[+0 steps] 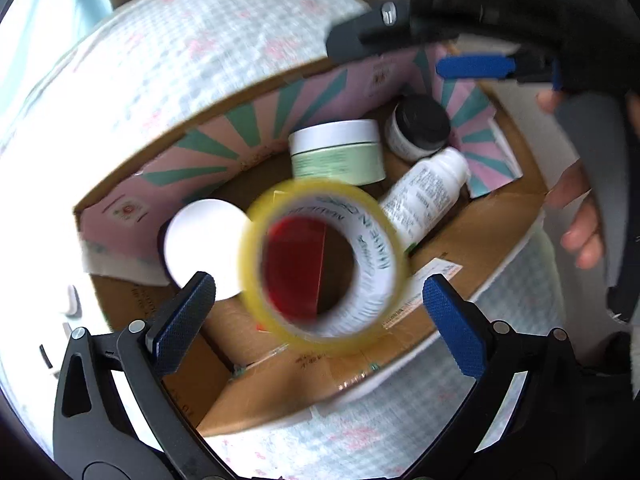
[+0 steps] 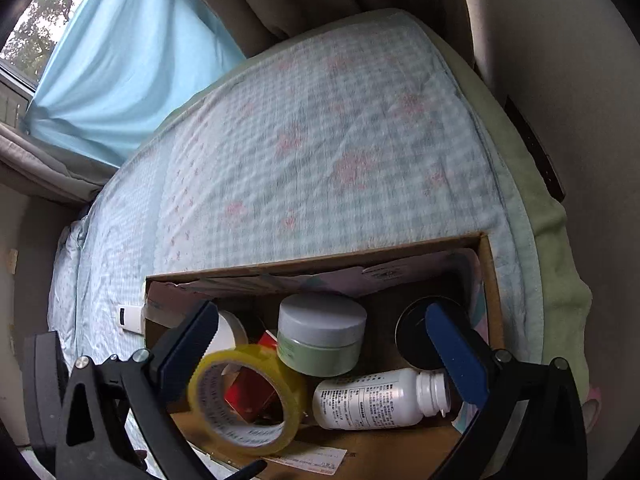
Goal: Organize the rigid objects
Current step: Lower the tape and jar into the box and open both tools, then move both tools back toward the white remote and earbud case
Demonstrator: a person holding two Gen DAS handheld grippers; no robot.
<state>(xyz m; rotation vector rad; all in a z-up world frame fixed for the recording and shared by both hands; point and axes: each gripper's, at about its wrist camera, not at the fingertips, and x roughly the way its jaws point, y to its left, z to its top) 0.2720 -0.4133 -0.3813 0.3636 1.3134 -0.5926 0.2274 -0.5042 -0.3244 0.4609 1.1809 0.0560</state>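
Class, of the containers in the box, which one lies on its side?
The white bottle, lying cap to the right; the green jar and black-lidded jar stand upright.

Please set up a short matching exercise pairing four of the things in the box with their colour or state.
Things:
1. tape roll
2. jar
3. bottle
4. black-lidded jar

Descriptions:
A. white, lying on its side
B. yellow, with a white core
C. pale green, grey lid
D. upright in the box's corner

Pairs: 1-B, 2-C, 3-A, 4-D
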